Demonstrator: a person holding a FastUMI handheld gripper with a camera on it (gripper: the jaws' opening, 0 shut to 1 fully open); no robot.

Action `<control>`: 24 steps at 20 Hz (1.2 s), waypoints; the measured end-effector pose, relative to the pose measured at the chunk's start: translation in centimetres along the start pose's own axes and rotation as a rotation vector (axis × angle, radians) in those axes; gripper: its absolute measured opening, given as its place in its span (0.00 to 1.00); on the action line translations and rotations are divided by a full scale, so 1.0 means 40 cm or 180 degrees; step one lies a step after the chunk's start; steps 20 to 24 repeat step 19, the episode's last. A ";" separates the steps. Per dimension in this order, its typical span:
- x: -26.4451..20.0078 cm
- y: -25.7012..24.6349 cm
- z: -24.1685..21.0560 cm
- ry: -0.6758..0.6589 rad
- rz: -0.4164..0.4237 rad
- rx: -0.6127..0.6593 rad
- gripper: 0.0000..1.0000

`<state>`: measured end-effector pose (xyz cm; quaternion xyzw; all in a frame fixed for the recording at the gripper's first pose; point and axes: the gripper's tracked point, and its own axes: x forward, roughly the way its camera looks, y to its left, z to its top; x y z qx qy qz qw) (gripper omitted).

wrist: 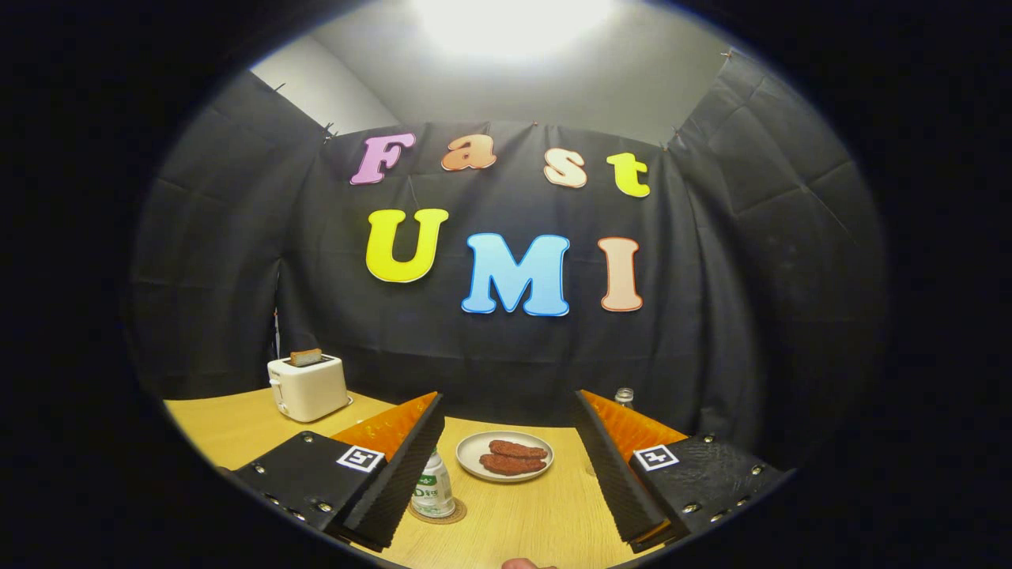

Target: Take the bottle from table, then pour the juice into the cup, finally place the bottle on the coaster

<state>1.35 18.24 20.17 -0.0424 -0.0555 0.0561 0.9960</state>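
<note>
currently, gripper view | gripper (506, 474) fingers spread wide, grasping nothing | bottle (432, 491) upright on coaster (437, 514), just beside the left finger, left of plate (506, 456) | judged: placement looks done, release complete | cup: small glass (624, 396) beyond right finger, contents unclear

Wooden table (522, 514), toaster (307, 387), plate (504, 456), coaster (437, 514), jar (624, 397)
</note>
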 end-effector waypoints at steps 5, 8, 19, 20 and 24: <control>-0.018 -0.039 -0.058 0.0064 -0.0009 0.0045 0.99; -0.029 -0.068 -0.093 0.0077 0.0043 0.0087 0.99; -0.076 -0.200 -0.280 0.0184 0.0055 0.0166 0.99; -0.076 -0.200 -0.280 0.0184 0.0055 0.0166 0.99; -0.076 -0.200 -0.280 0.0184 0.0055 0.0166 0.99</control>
